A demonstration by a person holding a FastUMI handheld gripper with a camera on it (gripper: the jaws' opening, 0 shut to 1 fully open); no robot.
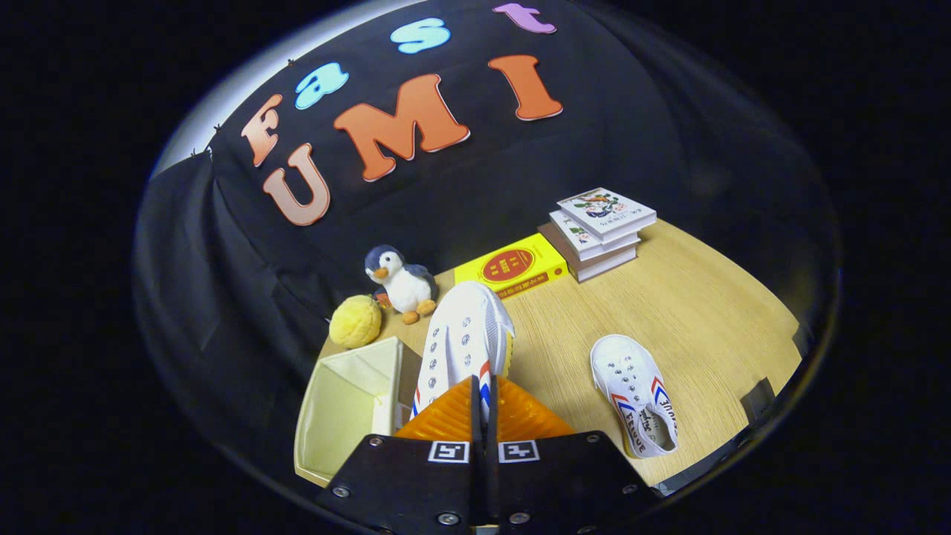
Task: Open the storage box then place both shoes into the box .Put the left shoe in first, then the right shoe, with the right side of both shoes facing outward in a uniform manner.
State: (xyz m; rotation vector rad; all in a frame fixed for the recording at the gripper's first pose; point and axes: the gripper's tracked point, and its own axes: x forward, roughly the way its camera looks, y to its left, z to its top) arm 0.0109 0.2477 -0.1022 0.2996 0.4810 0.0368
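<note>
My gripper [480,397] is shut on a white canvas shoe [464,338] with red and blue side stripes. Its orange fingers [446,416] pinch the shoe's heel end, and the toe points away from me, raised above the table. Just left of the fingers sits the open cream storage box [349,397], its inside bare. The second white shoe [635,390] lies flat on the wooden table [698,312] to the right of the fingers, toe pointing away.
Beyond the held shoe lie a yellow book [513,266] and a stack of books [600,230]. A plush penguin [401,284] and a yellow ball-like toy [355,321] stand behind the box near the black cloth wall.
</note>
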